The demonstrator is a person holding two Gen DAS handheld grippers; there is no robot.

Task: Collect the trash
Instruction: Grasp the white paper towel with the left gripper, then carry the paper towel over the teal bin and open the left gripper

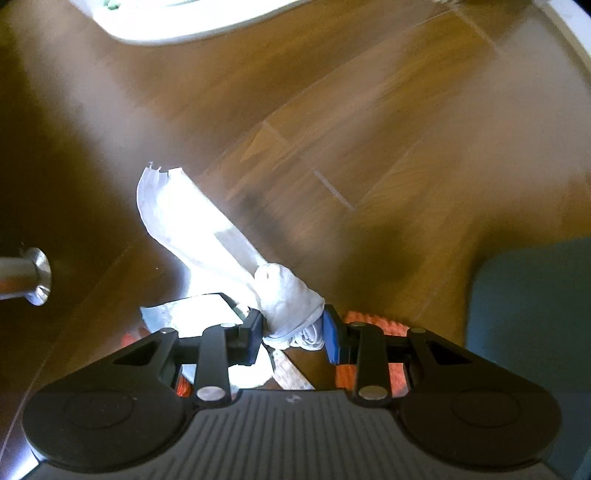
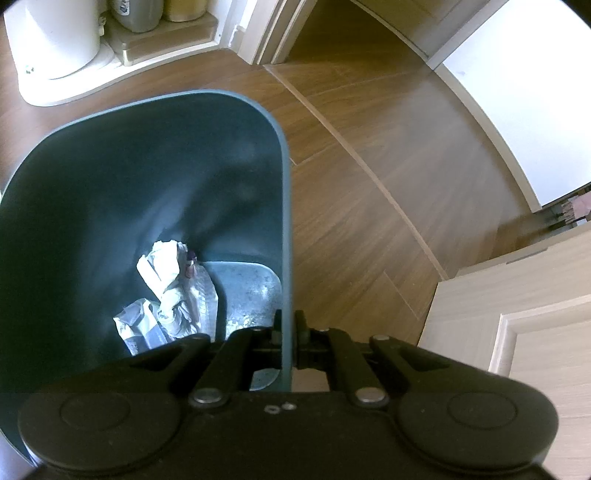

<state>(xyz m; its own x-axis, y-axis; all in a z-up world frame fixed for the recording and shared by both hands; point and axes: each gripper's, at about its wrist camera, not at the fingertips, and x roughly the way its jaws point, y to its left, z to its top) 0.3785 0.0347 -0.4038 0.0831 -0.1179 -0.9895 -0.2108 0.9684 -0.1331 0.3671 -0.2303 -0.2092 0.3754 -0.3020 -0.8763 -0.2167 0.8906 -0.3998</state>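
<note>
My left gripper (image 1: 291,332) is shut on a crumpled white paper tissue (image 1: 207,236) and holds it above the wood floor, its long end trailing up and left. More white paper (image 1: 192,317) and an orange object (image 1: 369,321) lie under the fingers. My right gripper (image 2: 289,332) is shut on the right rim of a dark teal trash bin (image 2: 155,173), one finger inside and one outside. Crumpled white paper and a wrapper (image 2: 170,291) lie at the bin's bottom. A corner of the bin shows in the left wrist view (image 1: 532,317).
A white toilet base (image 2: 55,55) stands at the far left, also in the left wrist view (image 1: 192,22). A shelf with bottles (image 2: 155,22), a door frame (image 2: 266,33) and a pale cabinet (image 2: 517,314) surround the floor. A metal fitting (image 1: 26,277) sticks out at left.
</note>
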